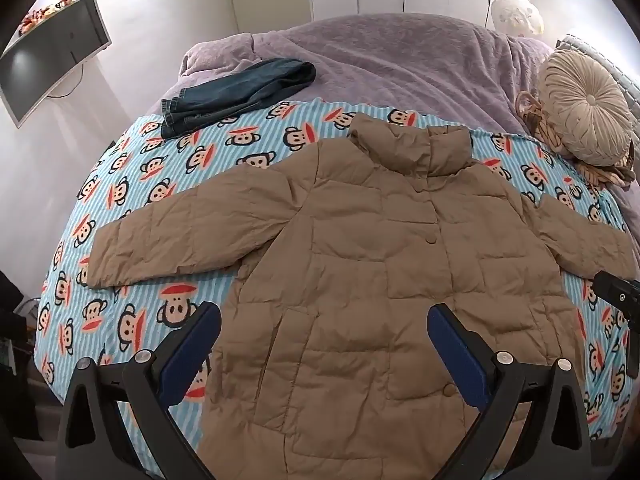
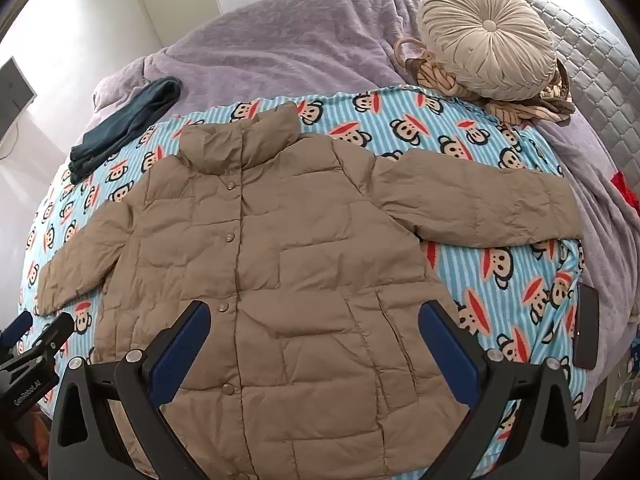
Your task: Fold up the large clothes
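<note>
A tan quilted puffer jacket (image 1: 360, 264) is lying flat and face up on a bed, snapped closed down the front, its stand-up collar pointing away from both grippers and its sleeves spreading out to either side. The left gripper (image 1: 324, 340) is hovering above the jacket's lower body with its jaws spread wide and holding nothing; the garment's left-hand edge is showing between the jaws, with one blue-padded finger over the blanket and the other over the quilted front. The right gripper (image 2: 314, 336) is likewise hanging over the lower front with its jaws wide apart and empty, the pocket seam and lower snaps sitting between and just beyond them. In the right wrist view the left gripper is showing as a black clamp off to the left of the jaws, near the cuff of one sleeve. Under the jacket, a blue striped blanket (image 1: 132, 184) printed with cartoon monkey faces is spreading out past both sets of jaws. Beyond the collar, a lilac fleece cover (image 1: 380, 64) is covering the far part of the bed. Dark folded jeans (image 1: 236, 92) are resting far ahead and to the left of the jaws, straddling the two covers. A round pleated beige cushion (image 2: 488, 36) is sitting far ahead and to the right.
</note>
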A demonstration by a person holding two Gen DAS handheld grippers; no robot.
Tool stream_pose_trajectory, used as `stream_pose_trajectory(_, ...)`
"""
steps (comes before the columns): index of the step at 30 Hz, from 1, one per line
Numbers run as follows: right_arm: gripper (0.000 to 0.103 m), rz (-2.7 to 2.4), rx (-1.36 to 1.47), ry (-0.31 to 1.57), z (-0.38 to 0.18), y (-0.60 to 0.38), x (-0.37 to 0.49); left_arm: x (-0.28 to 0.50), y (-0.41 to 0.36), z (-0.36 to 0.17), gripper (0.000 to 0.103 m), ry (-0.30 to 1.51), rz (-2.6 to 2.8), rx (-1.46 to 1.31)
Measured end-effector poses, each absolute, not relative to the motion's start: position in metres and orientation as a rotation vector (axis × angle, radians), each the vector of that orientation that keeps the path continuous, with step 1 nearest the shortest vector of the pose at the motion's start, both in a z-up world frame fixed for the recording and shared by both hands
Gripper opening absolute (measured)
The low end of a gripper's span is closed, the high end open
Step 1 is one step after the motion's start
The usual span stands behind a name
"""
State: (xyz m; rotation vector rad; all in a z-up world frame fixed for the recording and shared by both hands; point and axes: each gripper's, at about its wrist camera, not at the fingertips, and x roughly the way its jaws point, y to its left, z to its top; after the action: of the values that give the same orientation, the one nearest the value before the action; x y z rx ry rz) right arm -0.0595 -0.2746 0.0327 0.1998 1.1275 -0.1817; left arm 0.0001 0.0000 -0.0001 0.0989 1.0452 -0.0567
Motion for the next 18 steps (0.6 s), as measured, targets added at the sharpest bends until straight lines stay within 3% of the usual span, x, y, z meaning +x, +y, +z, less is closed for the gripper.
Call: stream_pose_trajectory(18,0.103,-0.175,0.193,1.118,0.0306,-0.2749,-0.0584,0.0036,0.0042,-0.0043,0.103,1.047,-0.056,0.098)
